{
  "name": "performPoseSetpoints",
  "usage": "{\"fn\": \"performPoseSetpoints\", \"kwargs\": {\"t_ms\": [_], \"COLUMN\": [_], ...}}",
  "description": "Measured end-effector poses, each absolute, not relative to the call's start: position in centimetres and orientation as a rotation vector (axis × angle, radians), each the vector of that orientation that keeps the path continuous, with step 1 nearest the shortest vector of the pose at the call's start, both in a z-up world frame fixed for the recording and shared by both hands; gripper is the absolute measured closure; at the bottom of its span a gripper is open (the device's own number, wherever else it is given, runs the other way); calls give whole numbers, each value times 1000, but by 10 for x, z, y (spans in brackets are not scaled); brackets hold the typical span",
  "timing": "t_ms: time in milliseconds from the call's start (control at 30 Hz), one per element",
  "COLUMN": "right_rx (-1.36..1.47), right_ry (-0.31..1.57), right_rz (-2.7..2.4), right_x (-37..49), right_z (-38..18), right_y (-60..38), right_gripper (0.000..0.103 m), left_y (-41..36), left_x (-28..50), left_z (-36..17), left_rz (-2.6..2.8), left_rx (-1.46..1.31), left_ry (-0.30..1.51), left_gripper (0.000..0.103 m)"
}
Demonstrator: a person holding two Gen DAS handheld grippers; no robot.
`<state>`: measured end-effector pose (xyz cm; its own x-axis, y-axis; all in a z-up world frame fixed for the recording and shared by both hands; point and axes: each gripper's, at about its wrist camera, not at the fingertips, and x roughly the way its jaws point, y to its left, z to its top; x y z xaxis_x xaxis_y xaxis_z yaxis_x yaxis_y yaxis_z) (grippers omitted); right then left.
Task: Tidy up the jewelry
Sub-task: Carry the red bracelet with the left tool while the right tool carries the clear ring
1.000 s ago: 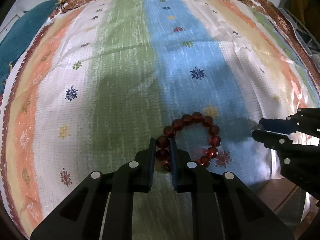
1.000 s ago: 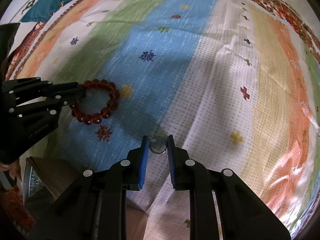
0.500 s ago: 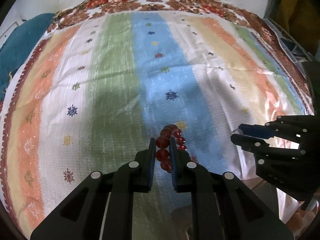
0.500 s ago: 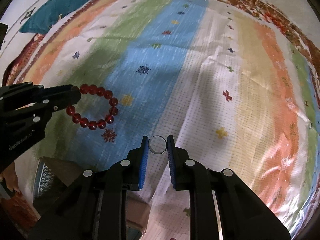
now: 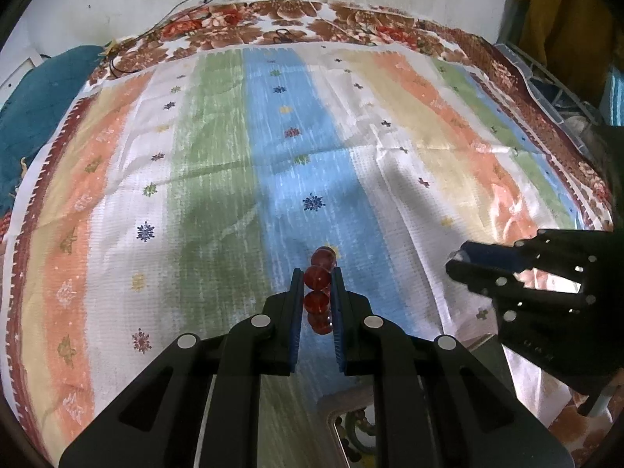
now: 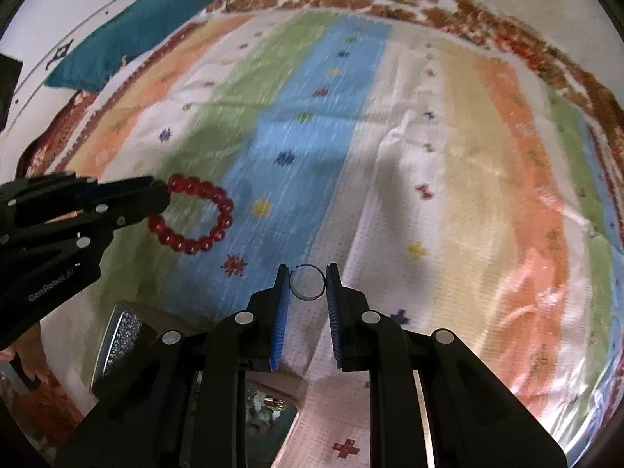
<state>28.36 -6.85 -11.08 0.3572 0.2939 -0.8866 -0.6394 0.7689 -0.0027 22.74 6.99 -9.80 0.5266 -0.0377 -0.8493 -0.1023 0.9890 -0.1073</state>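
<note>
My left gripper (image 5: 316,288) is shut on a red bead bracelet (image 5: 318,290) and holds it in the air above the striped cloth. The bracelet hangs from that gripper (image 6: 158,204) as a ring of beads (image 6: 202,214) in the right wrist view. My right gripper (image 6: 307,282) is shut on a thin metal ring (image 6: 307,282), held above the cloth. It shows at the right (image 5: 454,263) in the left wrist view.
The striped cloth (image 5: 234,179) covers the surface. An open jewelry box with a studded lid (image 6: 121,335) and a mirror (image 6: 269,409) lies below the grippers at the near edge. A teal cloth (image 6: 128,35) lies at the far left.
Both grippers have risen from the cloth. The bracelet left the cloth and now hangs from the left gripper. The ring rose with the right gripper.
</note>
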Motion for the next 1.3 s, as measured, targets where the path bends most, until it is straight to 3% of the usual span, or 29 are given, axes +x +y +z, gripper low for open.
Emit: {"fn": "performPoseSetpoints", "kwargs": {"t_ms": [467, 1300], "right_rx": [-336, -268], "right_ry": [992, 966], "right_rz": [605, 656], "right_x": [260, 209], "right_z": [-83, -67], "right_y": [-86, -108], "right_gripper": [83, 83], "left_y": [42, 25], "left_x": [199, 139], "left_z": [-54, -39], "left_rz": [13, -1], "left_rx": [-109, -114], "left_ry": [926, 885], "left_gripper": [90, 90]}}
